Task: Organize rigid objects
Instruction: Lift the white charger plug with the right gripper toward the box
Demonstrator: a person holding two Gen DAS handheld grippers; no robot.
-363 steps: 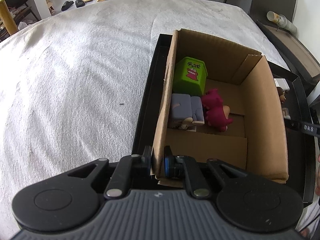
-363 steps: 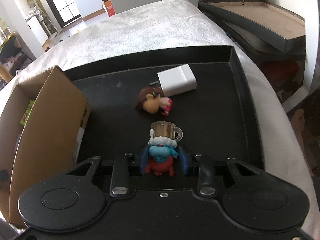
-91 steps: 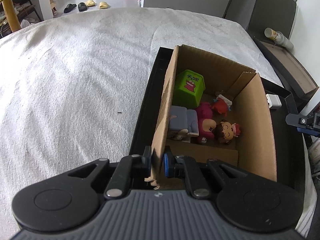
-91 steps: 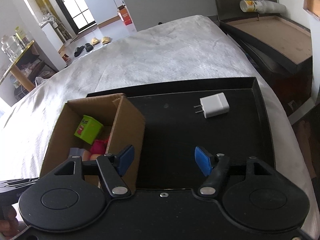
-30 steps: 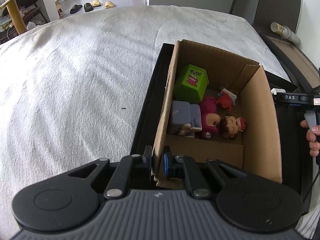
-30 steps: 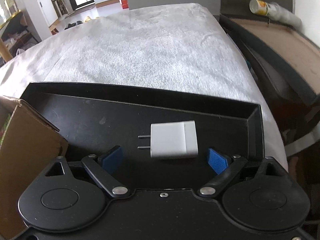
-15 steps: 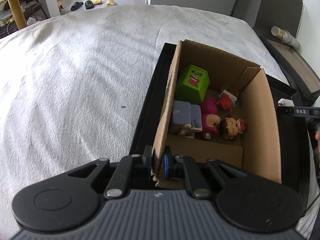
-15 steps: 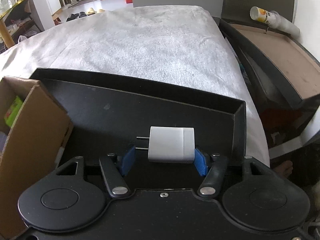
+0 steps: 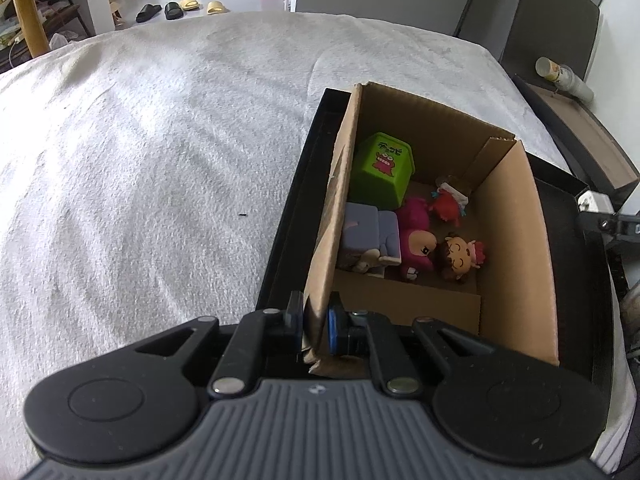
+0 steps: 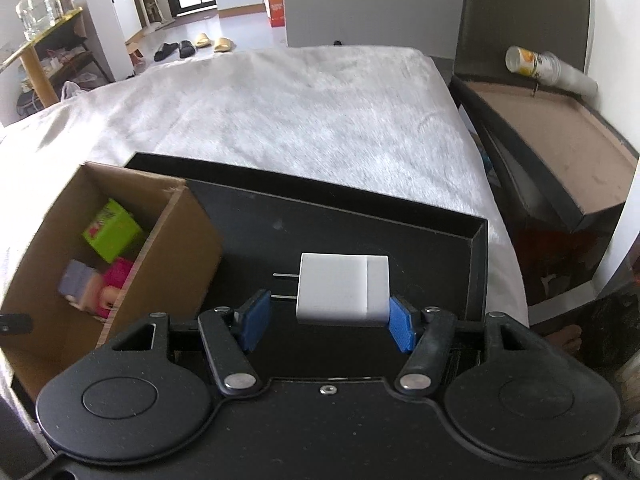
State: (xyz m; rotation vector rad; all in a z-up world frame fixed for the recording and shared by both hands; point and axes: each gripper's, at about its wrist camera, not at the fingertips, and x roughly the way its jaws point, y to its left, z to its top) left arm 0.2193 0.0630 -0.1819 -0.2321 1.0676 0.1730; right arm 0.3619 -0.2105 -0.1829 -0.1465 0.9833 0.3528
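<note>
Left wrist view: aimed forward and down along the cardboard box wall, seen close.
Right wrist view: aimed forward over the black tray, close above it.
Shared: box, tray, white bed.

Inside the box, the toys blur in the right wrist view, their lower parts hidden behind its near wall.

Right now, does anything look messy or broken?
Nothing looks broken. The toys lie jumbled in the cardboard box: the brown-haired doll on its side against the pink figure. The box corner pinched by the left gripper looks frayed. The white charger sits in the right gripper, prongs sideways.
</note>
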